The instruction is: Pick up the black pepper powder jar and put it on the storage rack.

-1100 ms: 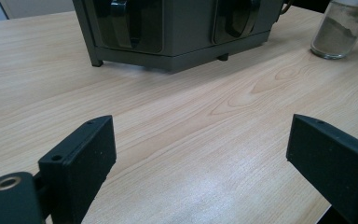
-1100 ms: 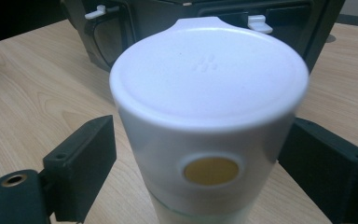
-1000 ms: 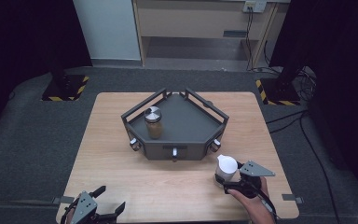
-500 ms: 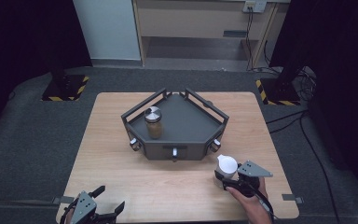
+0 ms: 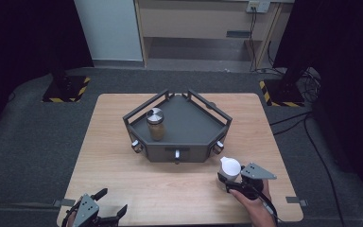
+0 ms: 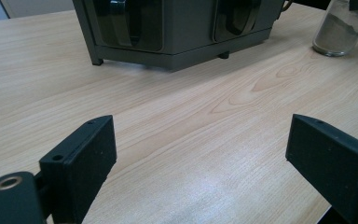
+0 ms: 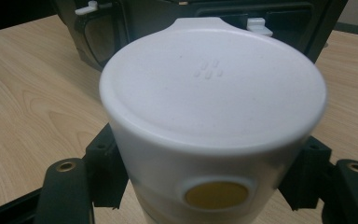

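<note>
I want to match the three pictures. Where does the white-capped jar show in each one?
High view: white-capped jar lower right, in the right claw.
Left gripper view: its glass body top right, on the table.
Right gripper view: centre, between the jaws.
Shared landmark: grey rack.

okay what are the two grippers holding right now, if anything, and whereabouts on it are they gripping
The right gripper is shut on the white-lidded jar, its jaws pressing opposite sides just under the lid. The left gripper holds nothing; its jaws stand open over bare table.
</note>
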Demonstrator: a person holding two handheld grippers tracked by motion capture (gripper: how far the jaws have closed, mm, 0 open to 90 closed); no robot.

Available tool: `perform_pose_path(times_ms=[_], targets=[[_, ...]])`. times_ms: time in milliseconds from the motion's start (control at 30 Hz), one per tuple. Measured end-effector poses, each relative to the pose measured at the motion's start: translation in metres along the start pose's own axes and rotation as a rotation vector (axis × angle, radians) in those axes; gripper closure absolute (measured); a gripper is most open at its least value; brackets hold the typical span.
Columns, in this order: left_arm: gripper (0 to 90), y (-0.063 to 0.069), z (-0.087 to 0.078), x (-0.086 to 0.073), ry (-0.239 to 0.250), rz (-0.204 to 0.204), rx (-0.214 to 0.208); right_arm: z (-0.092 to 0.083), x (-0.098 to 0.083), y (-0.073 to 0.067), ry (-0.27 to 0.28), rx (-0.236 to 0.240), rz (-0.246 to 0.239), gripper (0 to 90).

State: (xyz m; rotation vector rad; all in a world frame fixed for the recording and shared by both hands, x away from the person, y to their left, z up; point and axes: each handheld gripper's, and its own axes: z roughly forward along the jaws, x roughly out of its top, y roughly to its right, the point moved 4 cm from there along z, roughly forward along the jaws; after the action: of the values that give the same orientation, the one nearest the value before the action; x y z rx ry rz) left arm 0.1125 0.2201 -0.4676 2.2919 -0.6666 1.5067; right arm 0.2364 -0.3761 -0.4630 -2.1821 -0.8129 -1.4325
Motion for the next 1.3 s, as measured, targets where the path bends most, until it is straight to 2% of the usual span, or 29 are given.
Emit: perform_pose_path(times_ms=[800,1000,1200,1300], targets=[[6.5,0.0014,0.0018,0.001,-0.006,0.013,-0.006,0.0001,-0.0001,-0.004,0.0,-0.018,0.005,30.9],[6.5,0.0006,0.0028,0.0007,-0.008,0.014,-0.004,0.0001,0.0035,-0.0056,-0.015,-0.025,0.001,31.0],[6.5,0.0021,0.0037,0.0018,-0.012,0.027,-0.01,-0.0018,0.0074,-0.007,-0.035,-0.03,0.006,31.0],[6.5,0.0027,0.0037,0.0021,-0.012,0.029,-0.012,-0.0054,0.0085,-0.0066,-0.037,-0.019,0.03,31.0]])
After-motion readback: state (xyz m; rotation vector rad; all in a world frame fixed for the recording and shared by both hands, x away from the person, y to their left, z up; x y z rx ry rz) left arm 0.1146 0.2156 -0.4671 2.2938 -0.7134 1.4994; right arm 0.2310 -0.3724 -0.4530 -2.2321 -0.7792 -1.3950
